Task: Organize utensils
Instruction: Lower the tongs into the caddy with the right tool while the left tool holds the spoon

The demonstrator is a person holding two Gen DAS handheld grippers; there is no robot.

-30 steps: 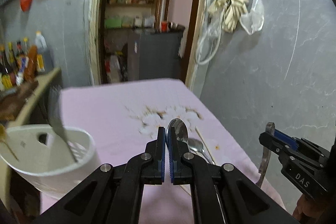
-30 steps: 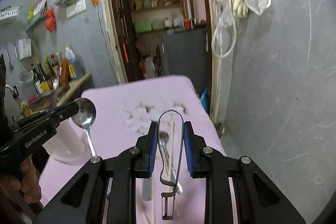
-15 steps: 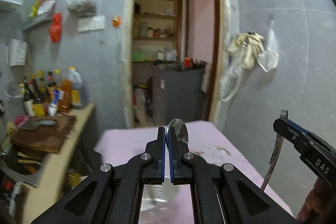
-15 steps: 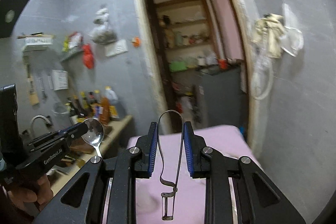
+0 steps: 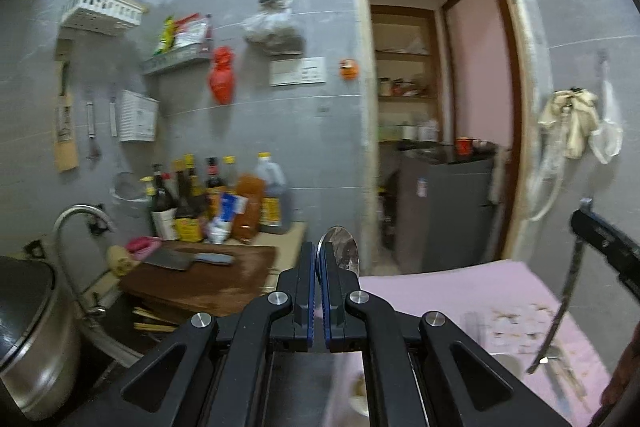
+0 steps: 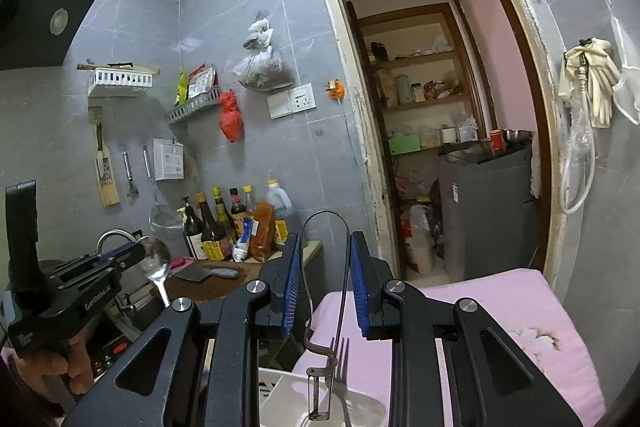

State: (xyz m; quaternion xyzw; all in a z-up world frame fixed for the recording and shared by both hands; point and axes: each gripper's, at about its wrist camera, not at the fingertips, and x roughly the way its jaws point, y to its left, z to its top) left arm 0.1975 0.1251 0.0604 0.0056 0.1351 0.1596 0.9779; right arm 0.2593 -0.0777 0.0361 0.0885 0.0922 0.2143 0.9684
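Note:
My left gripper (image 5: 318,263) is shut on a steel spoon (image 5: 340,253), bowl pointing up; the same spoon (image 6: 157,265) shows in the right wrist view at lower left. My right gripper (image 6: 324,279) is shut on a thin metal peeler (image 6: 322,311) with a looped wire handle, hanging down over a white utensil holder (image 6: 288,391) that has a fork (image 6: 340,363) standing in it. The peeler (image 5: 560,307) also shows at the right of the left wrist view, above other utensils (image 5: 560,375) lying on the pink table (image 5: 460,291).
A counter at left carries a wooden cutting board with a cleaver (image 5: 180,261), several sauce bottles (image 5: 216,199), a faucet (image 5: 76,223) and a steel pot (image 5: 28,331). An open doorway (image 5: 432,107) lies behind the table. Gloves hang on the right wall (image 6: 592,87).
Both grippers have risen and tilted up and leftward with their utensils; the table has dropped low in view and the kitchen counter and wall now fill the frames.

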